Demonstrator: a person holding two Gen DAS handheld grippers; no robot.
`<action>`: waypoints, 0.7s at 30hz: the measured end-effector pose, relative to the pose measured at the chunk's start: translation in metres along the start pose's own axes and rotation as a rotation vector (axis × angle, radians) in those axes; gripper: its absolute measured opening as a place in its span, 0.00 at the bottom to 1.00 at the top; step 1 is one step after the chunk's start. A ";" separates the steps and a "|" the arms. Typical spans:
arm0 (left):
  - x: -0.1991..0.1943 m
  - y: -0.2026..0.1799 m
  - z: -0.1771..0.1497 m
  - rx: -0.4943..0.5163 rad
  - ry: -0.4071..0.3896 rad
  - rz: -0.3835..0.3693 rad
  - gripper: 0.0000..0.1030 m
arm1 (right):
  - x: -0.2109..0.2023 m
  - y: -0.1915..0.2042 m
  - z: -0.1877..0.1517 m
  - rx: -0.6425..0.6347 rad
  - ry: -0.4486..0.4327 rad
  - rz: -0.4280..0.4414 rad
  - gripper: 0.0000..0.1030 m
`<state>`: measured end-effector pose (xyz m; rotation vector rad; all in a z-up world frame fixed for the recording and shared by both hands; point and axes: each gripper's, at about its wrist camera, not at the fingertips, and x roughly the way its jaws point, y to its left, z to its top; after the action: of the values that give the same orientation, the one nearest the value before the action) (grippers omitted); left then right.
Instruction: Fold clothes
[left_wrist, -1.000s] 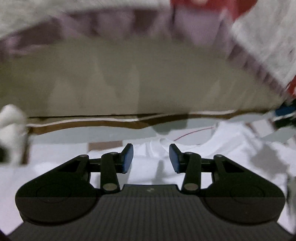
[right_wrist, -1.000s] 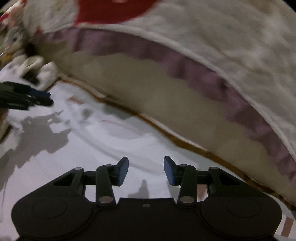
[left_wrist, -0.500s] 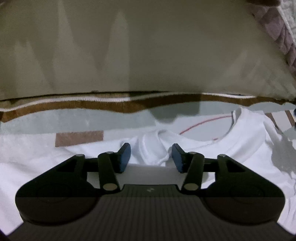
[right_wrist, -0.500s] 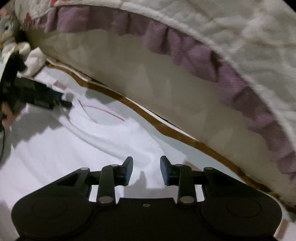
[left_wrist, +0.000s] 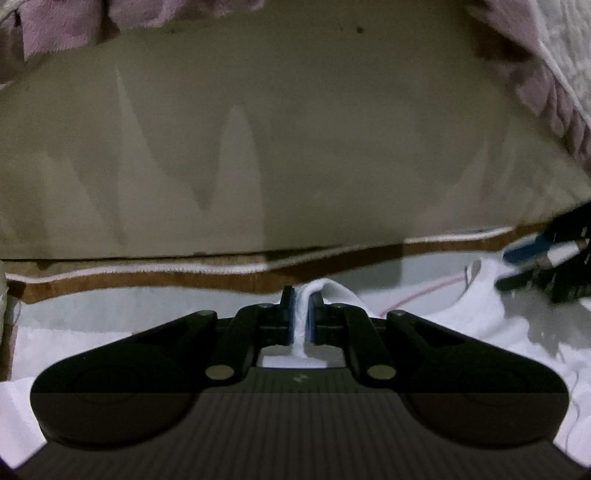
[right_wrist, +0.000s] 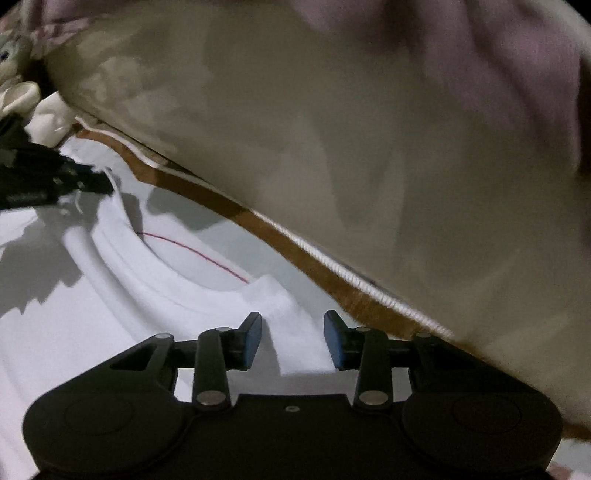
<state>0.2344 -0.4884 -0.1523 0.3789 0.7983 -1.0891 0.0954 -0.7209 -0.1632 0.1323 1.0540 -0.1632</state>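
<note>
Two hand-held grippers are working on one white T-shirt (right_wrist: 122, 332) that is lying flat on a patterned mat, near the mat's far edge with the brown-and-white border (right_wrist: 332, 273). Left hand-held gripper (left_wrist: 303, 317) is pinching a raised ridge of white fabric at the shirt's collar, blue pads nearly together with the cloth sandwiched between them and standing up above the tips. Right hand-held gripper (right_wrist: 291, 338) is sitting with its jaws apart, a bump of the shirt's shoulder fabric lying between the two blue pads but not squeezed. Collar (right_wrist: 155, 273) is curving between the two tools, with a thin red line of stitching (right_wrist: 195, 249) showing inside the neck opening. In the right wrist view the left hand-held gripper is showing at the left side, its tips at the collar's far end. In the left wrist view the right hand-held gripper is showing blurred at the right side, by the collar's other end. Beige sheet (left_wrist: 295, 147) is hanging just behind the mat's far edge, with a purple ruffle (left_wrist: 546, 85) above it. White soft items (right_wrist: 33, 107) are sitting by the mat's far left corner, too unclear to name.
</note>
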 end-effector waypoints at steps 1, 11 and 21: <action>0.002 0.000 0.001 0.003 0.002 0.001 0.06 | 0.003 -0.001 -0.004 0.011 -0.005 0.004 0.44; 0.023 0.024 0.009 -0.116 0.047 -0.077 0.07 | -0.005 0.008 -0.014 -0.020 -0.142 0.020 0.04; -0.017 0.080 0.017 -0.404 -0.018 -0.354 0.15 | 0.009 -0.008 -0.004 0.195 -0.149 -0.083 0.04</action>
<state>0.3083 -0.4534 -0.1366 -0.1181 1.0696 -1.2197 0.0949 -0.7291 -0.1727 0.2494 0.8939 -0.3463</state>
